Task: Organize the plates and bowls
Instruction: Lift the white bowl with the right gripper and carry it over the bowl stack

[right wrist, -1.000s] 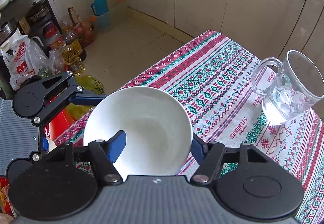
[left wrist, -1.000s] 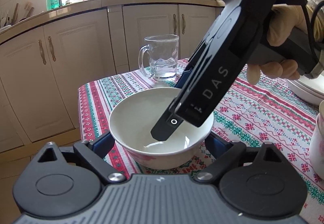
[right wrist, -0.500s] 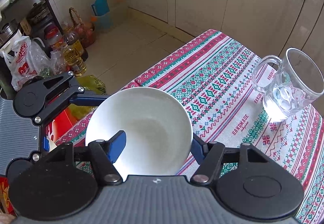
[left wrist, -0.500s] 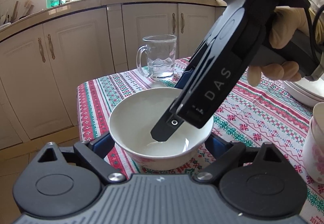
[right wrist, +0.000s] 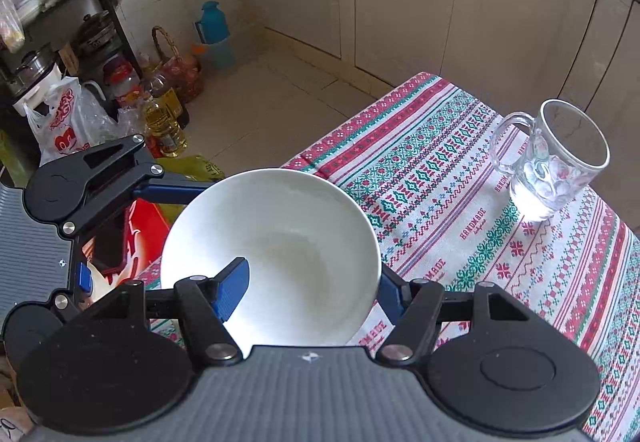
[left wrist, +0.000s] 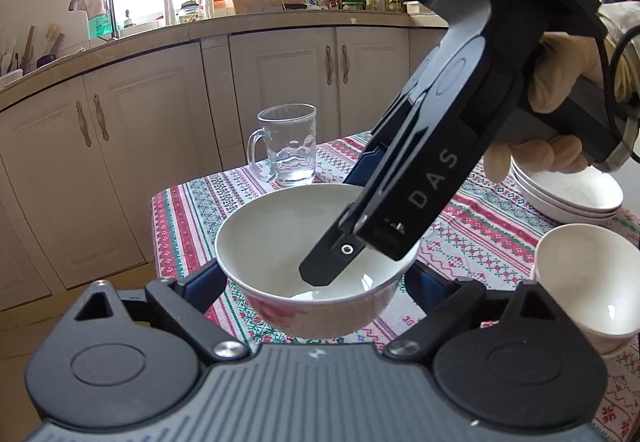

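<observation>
A white bowl with a red flower pattern (left wrist: 304, 254) is held a little above the patterned tablecloth (left wrist: 480, 234). My left gripper (left wrist: 312, 282) has its jaws on the bowl's two outer sides, touching it. My right gripper (right wrist: 308, 282) comes from above and straddles the bowl's rim (right wrist: 272, 242), one finger inside (right wrist: 232, 286) and one outside; the same finger shows in the left wrist view (left wrist: 332, 262). A second white bowl (left wrist: 584, 274) stands at the right. A stack of white plates (left wrist: 568, 194) sits behind it.
A glass mug (left wrist: 288, 146) with a little water stands near the table's far corner, also in the right wrist view (right wrist: 552, 166). Beyond the table edge are kitchen cabinets (left wrist: 140, 146), floor, oil bottles (right wrist: 160, 122) and bags.
The bowl has risen off the cloth and shifted right with both grippers. The second bowl and the plates have come further into the left wrist view.
</observation>
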A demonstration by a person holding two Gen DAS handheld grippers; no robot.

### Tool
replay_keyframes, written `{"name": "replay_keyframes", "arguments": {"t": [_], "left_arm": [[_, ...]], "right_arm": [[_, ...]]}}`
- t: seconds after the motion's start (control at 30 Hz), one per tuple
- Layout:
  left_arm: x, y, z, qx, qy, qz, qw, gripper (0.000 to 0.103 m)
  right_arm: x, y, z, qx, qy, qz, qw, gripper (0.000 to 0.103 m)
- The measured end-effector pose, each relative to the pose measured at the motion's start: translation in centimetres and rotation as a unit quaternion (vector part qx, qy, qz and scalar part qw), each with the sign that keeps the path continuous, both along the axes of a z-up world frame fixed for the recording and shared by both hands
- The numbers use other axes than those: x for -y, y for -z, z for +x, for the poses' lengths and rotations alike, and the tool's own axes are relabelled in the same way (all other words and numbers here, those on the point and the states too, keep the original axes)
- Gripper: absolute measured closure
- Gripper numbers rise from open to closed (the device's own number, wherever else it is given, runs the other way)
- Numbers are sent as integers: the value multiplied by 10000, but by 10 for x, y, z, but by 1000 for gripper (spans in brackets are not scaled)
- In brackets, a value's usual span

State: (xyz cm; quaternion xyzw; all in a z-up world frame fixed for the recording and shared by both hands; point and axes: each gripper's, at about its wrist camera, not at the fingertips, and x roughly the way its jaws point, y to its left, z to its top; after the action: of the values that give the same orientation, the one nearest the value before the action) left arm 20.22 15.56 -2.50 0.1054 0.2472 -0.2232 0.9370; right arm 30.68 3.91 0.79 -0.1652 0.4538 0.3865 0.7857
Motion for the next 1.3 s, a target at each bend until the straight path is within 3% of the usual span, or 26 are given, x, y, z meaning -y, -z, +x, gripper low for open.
{"name": "replay_keyframes", "arguments": {"t": [0.63, 1.3], "left_arm": [[53, -42, -67, 153, 373, 64, 9992, 8], [107, -30, -91, -166, 761, -120, 9969, 8]], "right_arm": [[70, -52, -89, 438, 190, 410, 9980, 31], [143, -44, -145, 492, 675, 472, 9954, 30]]}}
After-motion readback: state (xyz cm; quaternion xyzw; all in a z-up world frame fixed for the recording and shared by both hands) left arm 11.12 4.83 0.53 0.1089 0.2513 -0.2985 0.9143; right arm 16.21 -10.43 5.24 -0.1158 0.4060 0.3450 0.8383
